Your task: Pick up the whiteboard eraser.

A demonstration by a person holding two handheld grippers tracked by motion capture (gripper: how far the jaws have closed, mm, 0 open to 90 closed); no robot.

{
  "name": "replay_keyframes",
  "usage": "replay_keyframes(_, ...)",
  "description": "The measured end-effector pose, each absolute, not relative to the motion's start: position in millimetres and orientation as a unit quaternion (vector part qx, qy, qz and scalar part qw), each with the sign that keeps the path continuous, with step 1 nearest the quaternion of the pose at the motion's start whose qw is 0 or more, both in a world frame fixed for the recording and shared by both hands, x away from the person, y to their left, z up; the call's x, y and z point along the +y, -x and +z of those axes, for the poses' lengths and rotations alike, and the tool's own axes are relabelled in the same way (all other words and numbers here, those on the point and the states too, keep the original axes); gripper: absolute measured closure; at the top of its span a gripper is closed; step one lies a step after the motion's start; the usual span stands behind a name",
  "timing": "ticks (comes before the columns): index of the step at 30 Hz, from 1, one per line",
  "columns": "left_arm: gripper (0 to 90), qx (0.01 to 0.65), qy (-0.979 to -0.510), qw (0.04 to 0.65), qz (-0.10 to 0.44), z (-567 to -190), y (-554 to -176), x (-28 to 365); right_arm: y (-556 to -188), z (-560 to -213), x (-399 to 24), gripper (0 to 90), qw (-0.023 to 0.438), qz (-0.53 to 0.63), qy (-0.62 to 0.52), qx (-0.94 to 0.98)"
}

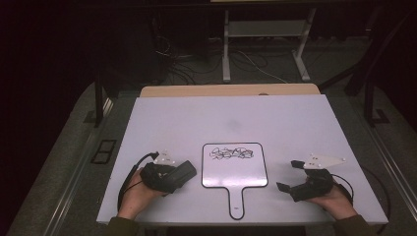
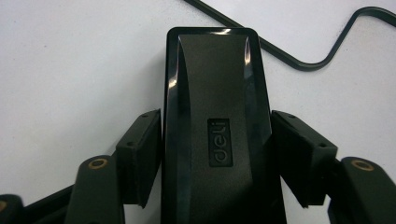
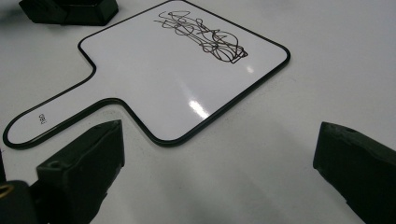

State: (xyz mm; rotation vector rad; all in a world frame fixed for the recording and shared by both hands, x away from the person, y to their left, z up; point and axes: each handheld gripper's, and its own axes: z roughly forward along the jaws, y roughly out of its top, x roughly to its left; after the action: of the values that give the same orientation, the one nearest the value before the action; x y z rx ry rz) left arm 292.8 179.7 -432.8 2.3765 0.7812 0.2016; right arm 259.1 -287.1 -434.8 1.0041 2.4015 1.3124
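Black plastic is sitting between the jaws of the left gripper (image 2: 212, 163): an eraser (image 2: 215, 126) with a raised logo on its back. Both pads are pressing on its long sides, so the left gripper is gripping the eraser. The eraser's long axis is running straight out along the jaws, with its far end projecting beyond the fingertips toward the board (image 1: 234, 166).

The board, a small white paddle with a black rim, is lying flat on the table (image 1: 295, 123) between the two hands, its handle pointing toward the person. A black scribble (image 1: 231, 153) is occupying the upper part of its face. From the eraser, the scribble is lying to the right and slightly farther up the table, near but not touching. The left hand (image 1: 137, 194) is the nearer one to it, and it is holding the eraser just beside the board's left edge.

The right gripper (image 1: 287, 176) is resting to the right of the board, its jaws standing wide apart with nothing between them.

Nothing is standing between eraser and scribble; the table surface is bare there. In my judgement, the next move is calling for a short carry right over the rim, then a flat wipe.
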Motion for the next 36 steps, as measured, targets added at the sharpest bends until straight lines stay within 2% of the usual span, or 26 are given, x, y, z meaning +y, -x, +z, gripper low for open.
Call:
replay_keyframes(23,39.1,0.291,-0.904,0.302,0.079,-428.5,-293.0,179.0,-259.0,-434.2,-287.9,0.9,0.115,0.45,-0.342,0.817)
replay_keyframes(36,39.2,0.31,-0.89,0.325,0.074,-416.8,-292.6,180.7,-259.4,-434.4,-287.4,0.8,0.113,0.453,-0.345,0.814)
